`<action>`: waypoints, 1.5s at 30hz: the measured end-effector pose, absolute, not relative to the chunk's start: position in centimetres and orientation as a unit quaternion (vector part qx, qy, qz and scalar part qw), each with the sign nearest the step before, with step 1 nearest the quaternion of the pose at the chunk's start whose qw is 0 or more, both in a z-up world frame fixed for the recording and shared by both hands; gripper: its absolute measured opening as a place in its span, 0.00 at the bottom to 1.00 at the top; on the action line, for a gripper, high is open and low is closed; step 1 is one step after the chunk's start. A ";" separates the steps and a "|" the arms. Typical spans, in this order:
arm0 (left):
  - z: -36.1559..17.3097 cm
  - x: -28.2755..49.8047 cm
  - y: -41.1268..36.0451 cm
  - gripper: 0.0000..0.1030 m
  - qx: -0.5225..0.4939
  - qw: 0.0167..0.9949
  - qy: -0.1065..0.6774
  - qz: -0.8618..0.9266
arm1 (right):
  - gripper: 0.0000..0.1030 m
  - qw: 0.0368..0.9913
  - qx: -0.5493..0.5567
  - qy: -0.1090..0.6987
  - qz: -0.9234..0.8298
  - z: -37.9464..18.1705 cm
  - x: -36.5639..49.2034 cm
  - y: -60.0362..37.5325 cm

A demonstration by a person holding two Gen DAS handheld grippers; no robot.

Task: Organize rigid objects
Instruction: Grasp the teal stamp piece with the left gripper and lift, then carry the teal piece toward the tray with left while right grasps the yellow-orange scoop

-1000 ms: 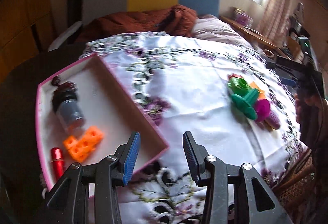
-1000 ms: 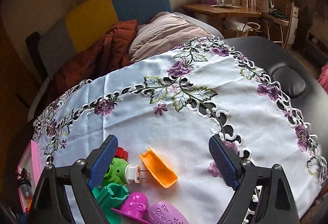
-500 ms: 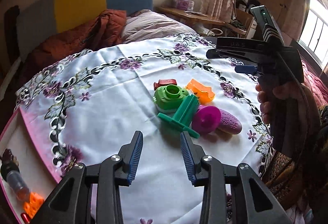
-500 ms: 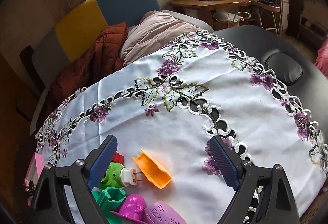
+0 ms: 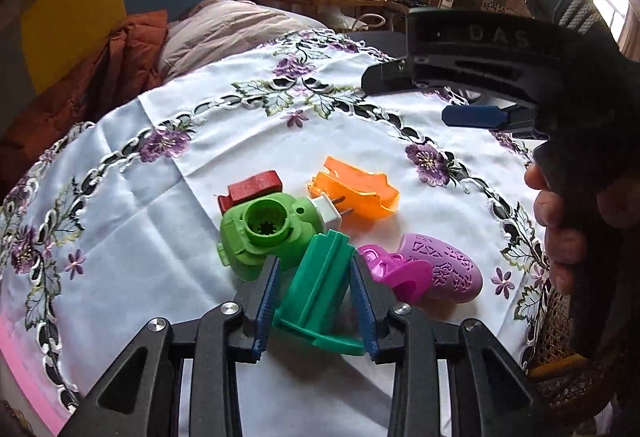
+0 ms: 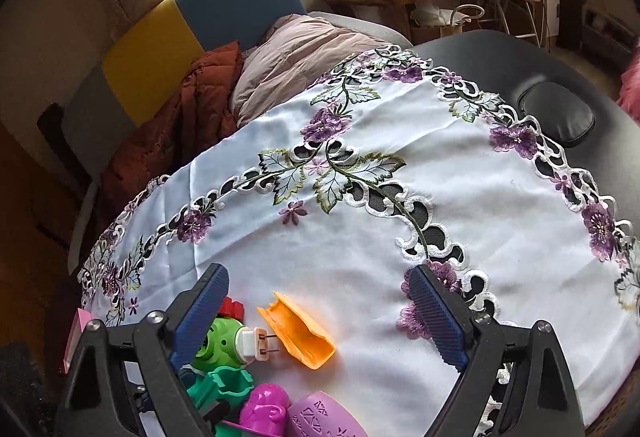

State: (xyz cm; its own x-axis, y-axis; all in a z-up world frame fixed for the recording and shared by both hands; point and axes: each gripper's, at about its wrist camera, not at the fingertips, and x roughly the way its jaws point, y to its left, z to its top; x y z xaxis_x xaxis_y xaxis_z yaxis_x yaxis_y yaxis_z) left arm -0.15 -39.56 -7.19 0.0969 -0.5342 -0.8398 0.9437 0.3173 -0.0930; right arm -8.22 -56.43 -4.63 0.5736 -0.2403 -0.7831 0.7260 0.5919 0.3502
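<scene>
The left claw (image 5: 316,301) is tilted down over a cluster of plastic toys on the white embroidered tablecloth (image 5: 160,237) that covers the surface; its jaws have just been closing and now stand narrow on either side of a teal ribbed piece with a flat base (image 5: 320,297), the blue ribbed pads (image 5: 269,293) right against its flanks, though whether they truly press on it I cannot tell; the teal piece leans its upper end on a lime-green toy with a round socket (image 5: 266,233), which carries a white two-pronged plug (image 5: 329,212) on its far side; the prongs point at an orange open shell (image 5: 356,189) lying just beside them; a red block (image 5: 250,189) sits behind the green toy, touching it; to the right of the teal piece lies a magenta piece (image 5: 394,273), and against that a mauve oval dome with a raised pattern (image 5: 448,273); a strip of pink tray edge (image 5: 24,369) shows at the lower left, well apart from the cluster; the right claw (image 6: 320,317) hangs above the same toys with its jaws wide and nothing between its pads, the orange shell (image 6: 298,333) lying on the cloth below the gap; in the left wrist view a hand (image 5: 560,233) is wrapped round that right tool's black handle; beyond the surface lie a rust-coloured quilted garment (image 6: 180,133) and a pale pink duvet (image 6: 304,53).
</scene>
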 end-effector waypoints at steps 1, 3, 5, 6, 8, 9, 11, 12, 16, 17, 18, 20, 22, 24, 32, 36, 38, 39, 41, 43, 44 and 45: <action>-7.5 -0.3 -39.7 0.34 0.250 0.694 0.415 -0.532 | 0.90 0.817 0.344 0.356 -0.295 -4.7 -8.2 -56.5; -7.9 -0.2 -40.0 0.34 0.254 0.692 0.414 -0.534 | 0.90 0.816 0.347 0.358 -0.294 -4.8 -8.1 -56.6; -8.1 0.2 -40.1 0.34 0.247 0.690 0.426 -0.530 | 0.90 0.815 0.346 0.360 -0.294 -4.9 -8.0 -56.6; -8.3 0.3 -40.0 0.34 0.245 0.688 0.432 -0.529 | 0.90 0.814 0.347 0.360 -0.295 -5.0 -8.0 -56.6; -9.0 0.5 -39.5 0.30 0.253 0.688 0.441 -0.518 | 0.90 0.813 0.351 0.361 -0.295 -5.1 -8.1 -56.8; -9.3 0.6 -39.0 0.29 0.255 0.691 0.443 -0.511 | 0.90 0.811 0.351 0.362 -0.295 -5.2 -8.1 -56.8; -9.5 0.9 -37.7 0.29 0.242 0.699 0.450 -0.500 | 0.90 0.808 0.355 0.364 -0.296 -5.4 -8.1 -57.0; -9.5 1.1 -36.8 0.29 0.233 0.708 0.451 -0.491 | 0.90 0.808 0.356 0.365 -0.296 -5.4 -8.1 -57.0; -9.1 1.6 -32.9 0.29 0.189 0.735 0.469 -0.452 | 0.90 0.809 0.348 0.369 -0.298 -5.5 -7.9 -56.9; -9.2 1.7 -31.8 0.29 0.176 0.743 0.472 -0.441 | 0.89 0.809 0.346 0.372 -0.296 -5.5 -7.8 -56.8; -9.2 1.6 -30.8 0.29 0.166 0.749 0.472 -0.434 | 0.87 0.809 0.344 0.376 -0.294 -5.6 -7.6 -56.8; -9.3 1.3 -29.1 0.29 0.151 0.761 0.468 -0.424 | 0.84 0.809 0.338 0.385 -0.288 -5.9 -7.3 -56.5; -9.4 0.9 -28.3 0.29 0.147 0.770 0.460 -0.417 | 0.79 0.808 0.333 0.398 -0.279 -6.3 -6.7 -56.2; -9.5 0.9 -28.0 0.29 0.143 0.774 0.457 -0.413 | 0.69 0.806 0.330 0.414 -0.266 -6.9 -6.1 -55.9; -9.7 0.8 -27.6 0.29 0.128 0.787 0.450 -0.403 | 0.41 0.796 0.285 0.482 -0.230 -9.3 -3.3 -54.4; -9.8 0.8 -27.6 0.29 0.125 0.789 0.450 -0.399 | 0.12 0.789 0.241 0.516 -0.229 -10.3 -2.5 -53.5; -9.8 0.8 -27.6 0.29 0.123 0.790 0.449 -0.398 | 0.13 0.787 0.244 0.519 -0.227 -10.6 -2.5 -53.5; -9.8 0.7 -27.5 0.29 0.121 0.791 0.449 -0.397 | 0.13 0.787 0.244 0.519 -0.225 -10.6 -2.5 -53.6; -9.8 0.7 -27.5 0.29 0.119 0.792 0.449 -0.396 | 0.13 0.787 0.247 0.518 -0.225 -10.7 -2.6 -53.7; -9.8 0.8 -27.5 0.29 0.120 0.793 0.450 -0.394 | 0.13 0.787 0.249 0.518 -0.223 -10.9 -2.6 -53.8; -9.9 0.8 -27.5 0.29 0.120 0.793 0.450 -0.393 | 0.13 0.788 0.249 0.517 -0.222 -10.9 -2.7 -53.8; -9.9 0.8 -27.5 0.29 0.121 0.793 0.450 -0.392 | 0.13 0.789 0.250 0.516 -0.222 -10.9 -2.8 -53.8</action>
